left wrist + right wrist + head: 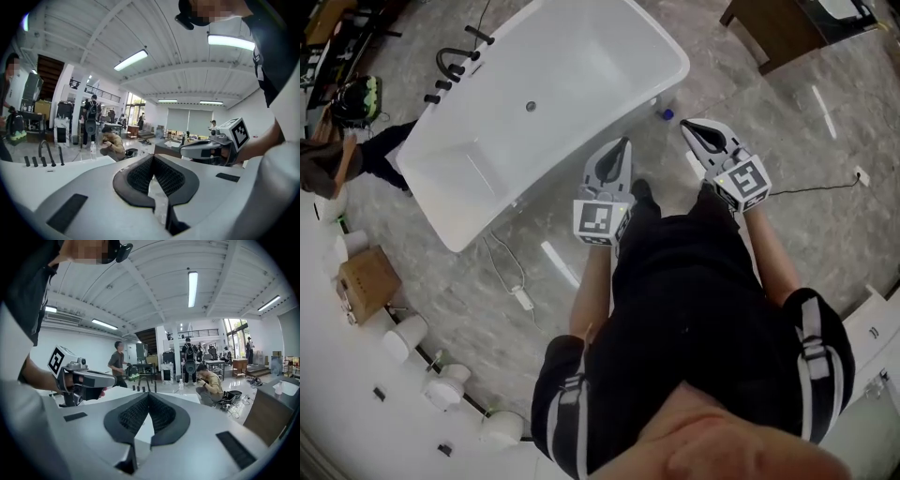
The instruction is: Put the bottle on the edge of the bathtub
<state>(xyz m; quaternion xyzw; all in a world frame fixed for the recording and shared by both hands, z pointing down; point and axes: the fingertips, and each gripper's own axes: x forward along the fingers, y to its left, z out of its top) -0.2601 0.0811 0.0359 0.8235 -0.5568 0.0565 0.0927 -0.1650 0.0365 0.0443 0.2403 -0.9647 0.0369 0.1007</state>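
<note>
On the far-left floor: a brown cardboard box point(367, 281) lies on the grey marble-patterned floor point(787, 122), well apart from the tub.
Faucet: a black, curved, floor-standing faucet point(450, 64) stands just beside the tub's far long side.
Bathtub: the white freestanding bathtub point(572, 66) lies slantwise across the upper left of the head view.
Bottle: the clear plastic bottle point(92, 150) stands upright to the right of the faucet in both gripper views. Its foot sits at the line of the tub's far rim. Whether it stands on that rim or behind it cannot be told. Neither gripper touches it.
Left gripper: the white-and-grey left gripper point(623, 142) is held above the floor on the tub's near side and points across the tub. Its black ribbed fingers point(140, 176) meet tip to tip with nothing between them.
Blue-topped thing: a small blue-topped object point(664, 114) sits just beside the tub's near right corner, too small to identify.
Right gripper: the matching right gripper point(686, 125) is beside the left one and aims the same way. Its fingers point(133, 416) are pressed together and hold nothing.
</note>
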